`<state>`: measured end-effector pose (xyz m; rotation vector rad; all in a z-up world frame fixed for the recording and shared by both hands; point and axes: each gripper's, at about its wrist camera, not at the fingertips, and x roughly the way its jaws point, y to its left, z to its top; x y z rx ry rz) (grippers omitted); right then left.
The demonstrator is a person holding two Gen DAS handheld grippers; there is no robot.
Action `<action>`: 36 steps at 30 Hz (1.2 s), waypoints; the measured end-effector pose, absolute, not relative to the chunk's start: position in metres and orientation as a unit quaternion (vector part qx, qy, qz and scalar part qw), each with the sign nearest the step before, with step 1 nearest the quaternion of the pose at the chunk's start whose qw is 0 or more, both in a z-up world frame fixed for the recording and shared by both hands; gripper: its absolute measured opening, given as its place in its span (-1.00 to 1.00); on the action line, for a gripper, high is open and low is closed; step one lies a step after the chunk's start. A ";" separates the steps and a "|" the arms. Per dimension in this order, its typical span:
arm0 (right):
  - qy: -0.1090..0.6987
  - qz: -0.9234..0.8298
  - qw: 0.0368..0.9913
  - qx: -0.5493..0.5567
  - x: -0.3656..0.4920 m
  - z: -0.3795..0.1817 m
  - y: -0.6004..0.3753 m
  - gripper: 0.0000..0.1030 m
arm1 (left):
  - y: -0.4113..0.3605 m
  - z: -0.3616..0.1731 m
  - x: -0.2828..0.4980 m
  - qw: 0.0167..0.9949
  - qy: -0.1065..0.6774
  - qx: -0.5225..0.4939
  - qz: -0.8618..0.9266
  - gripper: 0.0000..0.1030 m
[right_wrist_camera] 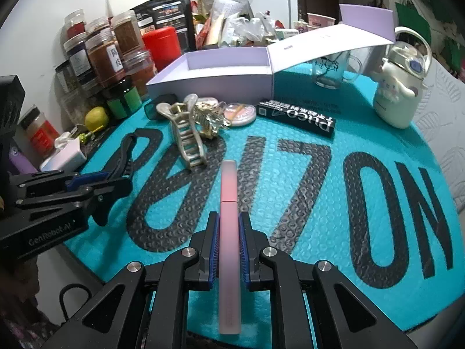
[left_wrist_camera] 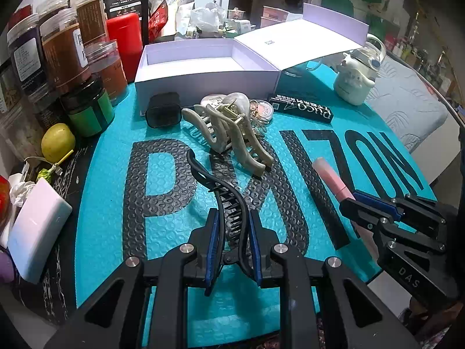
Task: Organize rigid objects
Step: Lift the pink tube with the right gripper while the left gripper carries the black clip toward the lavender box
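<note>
Left wrist view shows the left hand-held gripper (left_wrist_camera: 232, 226) clenched on a long black plastic hair clip with a curvy back and a row of thin teeth (left_wrist_camera: 223, 200), held near its tail end just over the bubbly teal mat with big black letters (left_wrist_camera: 162, 174) that covers the surface. Most of the clip sticks out past the blue pads, so it could swing or slip if the hand moves fast. Ahead lie a beige shiny claw clip with bent prongs (left_wrist_camera: 229, 133) and an open pale purple cardboard box with smooth straight walls (left_wrist_camera: 203, 72); the black clip could bump the beige one on the way to the box. Right wrist view shows the right hand-held gripper (right_wrist_camera: 229, 226) grasping a slim pink frosted tube, round and smooth (right_wrist_camera: 229, 203), pinched around its middle and pointing forward over the mat. Round smooth things roll, so the tube could twist out of the pads, or roll away if it lands on the bumpy mat. The two grippers are near each other and could knock together.
</note>
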<state>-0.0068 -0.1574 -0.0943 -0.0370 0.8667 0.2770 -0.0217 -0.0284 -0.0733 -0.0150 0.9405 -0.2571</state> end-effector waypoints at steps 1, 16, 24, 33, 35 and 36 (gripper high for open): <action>0.418 0.135 0.898 -0.017 -0.007 -0.093 -0.157 -0.74 | -0.028 -0.073 -0.022 0.883 0.453 -0.009 -0.125 -0.61; 0.393 0.158 0.906 -0.010 -0.003 -0.068 -0.151 -0.74 | -0.023 -0.047 -0.017 0.895 0.428 -0.012 -0.125 -0.61; 0.381 0.167 0.909 -0.006 0.011 -0.054 -0.153 -0.74 | -0.026 -0.030 -0.004 0.902 0.410 -0.006 -0.132 -0.61; 0.371 0.184 0.910 -0.010 0.034 -0.040 -0.153 -0.74 | -0.034 -0.019 0.024 0.904 0.404 0.002 -0.141 -0.61; 0.371 0.184 0.910 -0.011 0.040 -0.039 -0.154 -0.74 | -0.036 -0.017 0.029 0.904 0.402 0.005 -0.143 -0.61; 0.371 0.185 0.910 -0.013 0.043 -0.038 -0.153 -0.74 | -0.037 -0.016 0.033 0.903 0.403 0.003 -0.145 -0.61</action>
